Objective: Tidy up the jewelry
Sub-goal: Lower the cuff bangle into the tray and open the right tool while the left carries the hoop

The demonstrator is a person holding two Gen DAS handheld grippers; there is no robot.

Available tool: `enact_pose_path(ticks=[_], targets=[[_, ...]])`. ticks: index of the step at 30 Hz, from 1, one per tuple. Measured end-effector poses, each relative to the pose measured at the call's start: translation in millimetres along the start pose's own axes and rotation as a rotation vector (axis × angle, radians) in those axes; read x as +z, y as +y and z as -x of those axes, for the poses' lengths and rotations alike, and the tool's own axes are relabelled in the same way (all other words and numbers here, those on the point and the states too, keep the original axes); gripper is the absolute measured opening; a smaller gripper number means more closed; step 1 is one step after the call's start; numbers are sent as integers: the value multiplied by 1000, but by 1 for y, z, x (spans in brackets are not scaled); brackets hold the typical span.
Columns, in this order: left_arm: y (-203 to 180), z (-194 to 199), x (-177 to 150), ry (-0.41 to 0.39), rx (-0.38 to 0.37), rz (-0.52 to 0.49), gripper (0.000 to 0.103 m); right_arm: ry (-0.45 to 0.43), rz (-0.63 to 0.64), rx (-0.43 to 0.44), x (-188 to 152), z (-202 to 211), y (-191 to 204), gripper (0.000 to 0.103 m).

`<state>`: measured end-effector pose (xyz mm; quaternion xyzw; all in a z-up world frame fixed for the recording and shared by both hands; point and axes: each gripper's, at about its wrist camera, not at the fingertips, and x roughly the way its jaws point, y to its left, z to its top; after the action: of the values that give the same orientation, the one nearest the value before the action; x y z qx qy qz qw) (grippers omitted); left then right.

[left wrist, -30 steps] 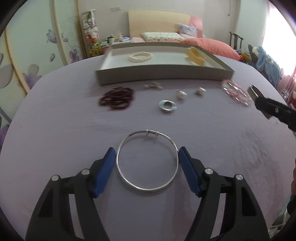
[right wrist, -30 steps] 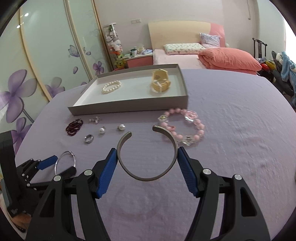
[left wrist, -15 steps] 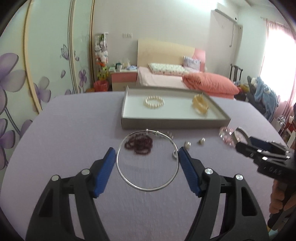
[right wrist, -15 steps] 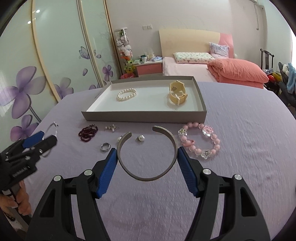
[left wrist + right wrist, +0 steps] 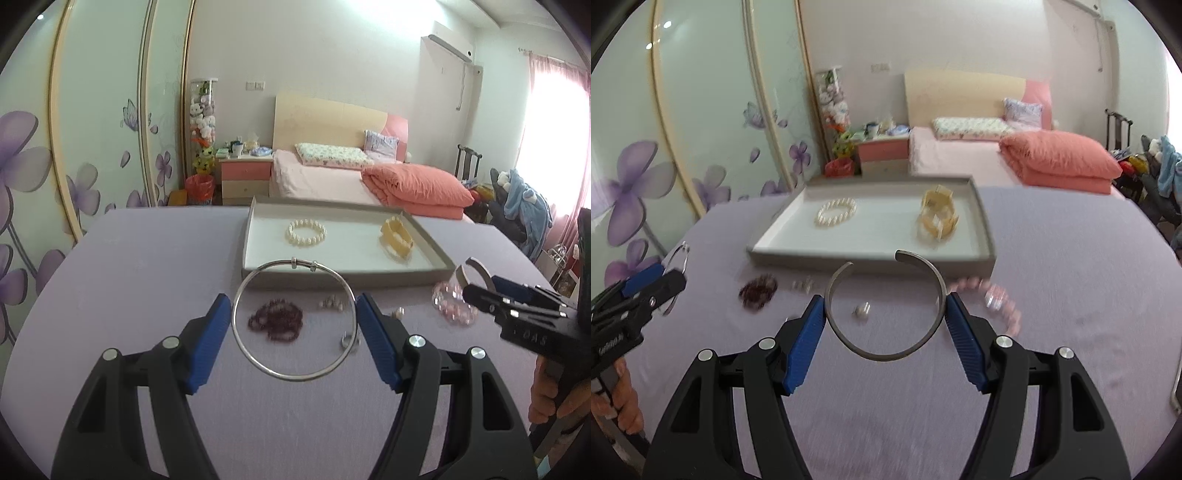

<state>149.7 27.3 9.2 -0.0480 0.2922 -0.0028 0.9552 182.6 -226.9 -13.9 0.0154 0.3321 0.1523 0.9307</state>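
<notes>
The blue-padded fingers (image 5: 207,339) of the left gripper (image 5: 293,332) stand a good way apart, and we see them clamped on either side of a thin round silver bangle (image 5: 293,374), which hangs clear above the lilac tablecloth (image 5: 147,266). The right gripper (image 5: 885,325) likewise pinches an open grey metal cuff (image 5: 886,354) between its blue pads (image 5: 807,339), the cuff's gap turned toward the shallow grey tray (image 5: 871,256). Inside that tray we note a white pearl bracelet (image 5: 836,212) at the left and a yellow block bracelet (image 5: 938,218) at the right. On the cloth just in front of the tray lie a dark red bead bracelet (image 5: 277,321), a small pale clasp piece (image 5: 332,303), a silver ring (image 5: 347,341) and a pink bead bracelet (image 5: 452,304); a small pale item (image 5: 862,310), possibly a pearl earring, is blurred in the right wrist view. A hand (image 5: 554,398) grips the right gripper's handle.
</notes>
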Motion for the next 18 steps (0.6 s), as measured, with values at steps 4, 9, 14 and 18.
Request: enact_pose_path(ticks=[4, 9, 14, 18], targets=[[0, -13, 27, -34, -20, 17, 68, -57, -36, -42, 34, -10, -10, 66], [-5, -42, 59, -51, -42, 25, 68, -78, -65, -72, 66, -40, -20, 66], [-12, -73, 80, -57, -58, 17, 68, -35, -58, -89, 77, -83, -26, 66], [-15, -98, 89, -47, -60, 25, 68, 26, -76, -92, 75, -113, -32, 66]])
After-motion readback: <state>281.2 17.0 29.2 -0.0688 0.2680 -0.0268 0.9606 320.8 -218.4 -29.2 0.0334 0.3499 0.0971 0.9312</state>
